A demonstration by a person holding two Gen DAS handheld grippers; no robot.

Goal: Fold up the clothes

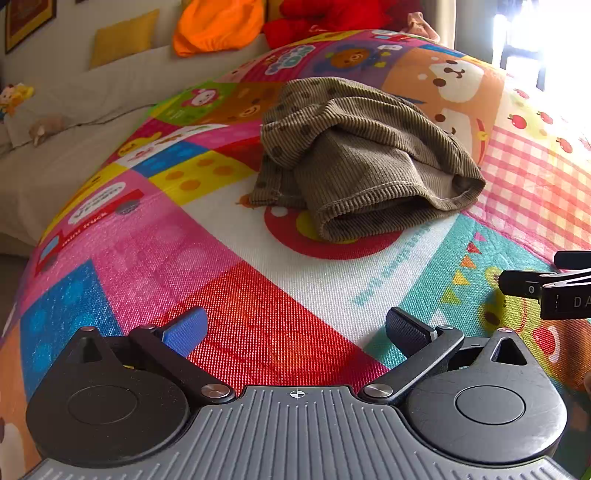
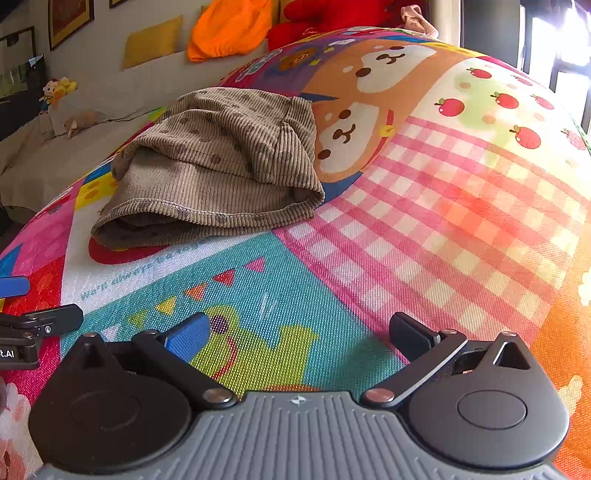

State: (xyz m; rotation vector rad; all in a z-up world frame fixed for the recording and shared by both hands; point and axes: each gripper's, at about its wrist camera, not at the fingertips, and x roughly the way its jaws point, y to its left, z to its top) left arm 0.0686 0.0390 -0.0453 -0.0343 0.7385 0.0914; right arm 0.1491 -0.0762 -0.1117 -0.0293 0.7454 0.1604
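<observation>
Both my left tongs [image 1: 295,332] and right tongs [image 2: 299,336] gape wide, gripping nothing, near the crumpled brown corduroy garment [image 1: 354,162] on the patchwork play mat [image 1: 258,314].

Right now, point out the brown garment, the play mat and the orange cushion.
brown garment [image 1: 354,155], left wrist view, on its ribbed top fold.
play mat [image 2: 461,221], right wrist view, on the bare pink check patch.
orange cushion [image 1: 218,26], left wrist view, on its middle.
</observation>
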